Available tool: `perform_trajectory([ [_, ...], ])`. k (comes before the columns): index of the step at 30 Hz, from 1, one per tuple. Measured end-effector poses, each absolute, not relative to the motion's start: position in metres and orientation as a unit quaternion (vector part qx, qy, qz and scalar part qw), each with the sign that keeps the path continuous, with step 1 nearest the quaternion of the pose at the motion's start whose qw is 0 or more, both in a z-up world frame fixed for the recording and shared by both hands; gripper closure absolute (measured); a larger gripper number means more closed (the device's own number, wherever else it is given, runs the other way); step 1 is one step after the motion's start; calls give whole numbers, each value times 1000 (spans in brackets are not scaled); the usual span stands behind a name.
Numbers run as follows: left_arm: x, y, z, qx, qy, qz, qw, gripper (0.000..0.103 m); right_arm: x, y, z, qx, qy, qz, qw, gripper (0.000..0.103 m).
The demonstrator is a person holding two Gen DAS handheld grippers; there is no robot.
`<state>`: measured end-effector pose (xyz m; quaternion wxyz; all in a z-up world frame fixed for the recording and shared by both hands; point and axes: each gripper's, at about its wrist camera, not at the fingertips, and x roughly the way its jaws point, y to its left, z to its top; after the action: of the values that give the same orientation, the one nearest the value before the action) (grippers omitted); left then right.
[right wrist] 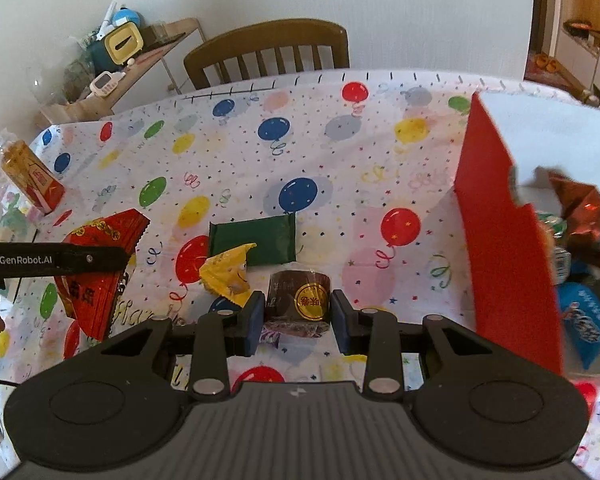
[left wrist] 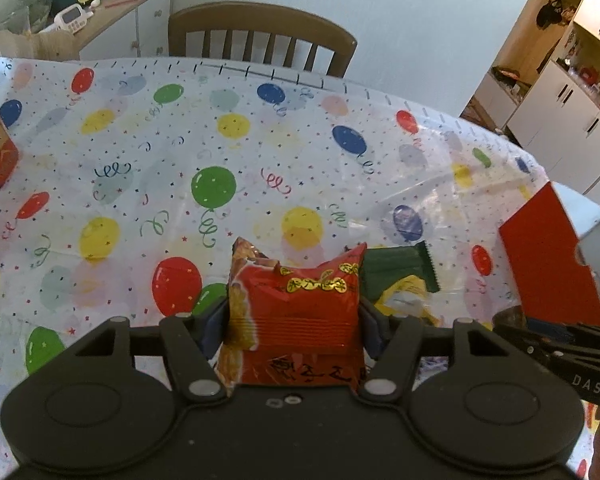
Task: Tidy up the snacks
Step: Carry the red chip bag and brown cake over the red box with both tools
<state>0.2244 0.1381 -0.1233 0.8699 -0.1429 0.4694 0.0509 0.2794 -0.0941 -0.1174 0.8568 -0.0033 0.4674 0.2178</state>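
Mid-task: left tongs (left wrist: 294, 320) clamped on a red snack packet (left wrist: 300, 312), right tongs (right wrist: 298, 312) closed on a brown round snack (right wrist: 298, 300) – both over the tabletop (right wrist: 320, 152); several snacks already inside red box (right wrist: 500, 240); green packet (right wrist: 254, 242) and yellow packet (right wrist: 226, 270) left lying

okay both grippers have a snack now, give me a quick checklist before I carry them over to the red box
1. Left gripper clamped on the red snack packet: ok, pads press both sides.
2. Right gripper clamped on the brown round snack: ok, held between the pads.
3. Red box open to receive snacks: ok, the white inside shows, with packets already in it.
4. Room left in the box: cannot tell, only part of the inside is in view.
5. Snacks left on the tablecloth: not ok, the green packet and yellow wrapper still lie there.
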Motion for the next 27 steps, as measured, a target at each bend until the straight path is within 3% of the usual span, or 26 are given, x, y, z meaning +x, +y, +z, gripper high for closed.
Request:
perform_trajectory([
  [27,199,21,-33,-100,413,-56,903,39,243,-195,-35,3,413,198,889,69],
])
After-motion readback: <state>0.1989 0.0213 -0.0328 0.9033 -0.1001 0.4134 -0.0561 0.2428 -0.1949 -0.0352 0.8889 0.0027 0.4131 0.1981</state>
